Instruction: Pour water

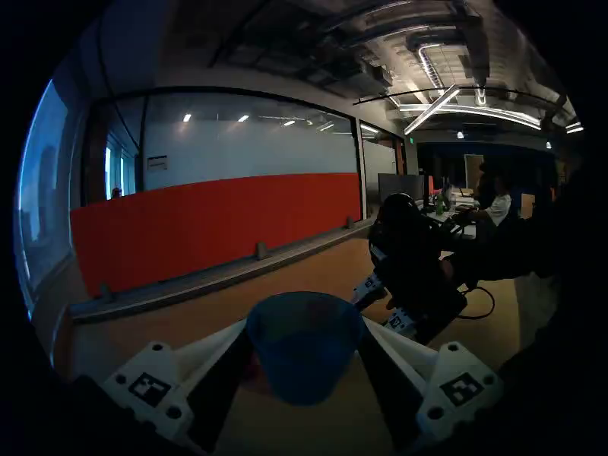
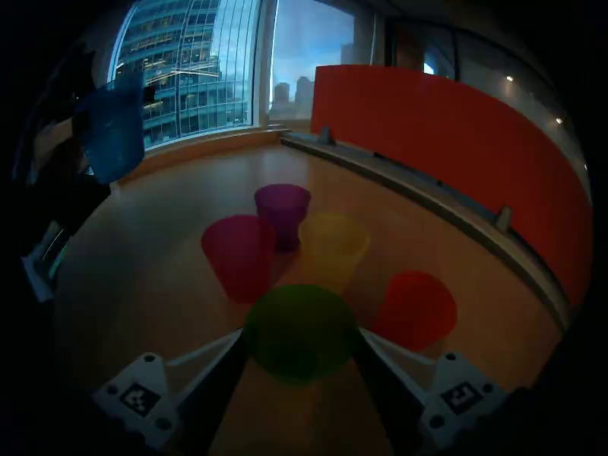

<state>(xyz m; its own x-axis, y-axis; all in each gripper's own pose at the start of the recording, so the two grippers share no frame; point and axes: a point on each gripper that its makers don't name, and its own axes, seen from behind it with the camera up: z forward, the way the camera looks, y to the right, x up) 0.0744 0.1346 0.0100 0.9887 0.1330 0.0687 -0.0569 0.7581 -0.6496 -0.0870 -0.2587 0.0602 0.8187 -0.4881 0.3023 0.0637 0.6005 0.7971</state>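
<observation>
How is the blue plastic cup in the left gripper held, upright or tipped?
Upright: the blue plastic cup has its wide rim on top, between the left gripper's fingers. Contents: cannot tell.

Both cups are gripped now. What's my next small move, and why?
Probably bring the blue cup in the left gripper toward the green cup in the right gripper before tilting. In the right gripper view the blue cup sits high and far to the side, well apart from the green cup's rim, so pouring now would likely miss.
</observation>
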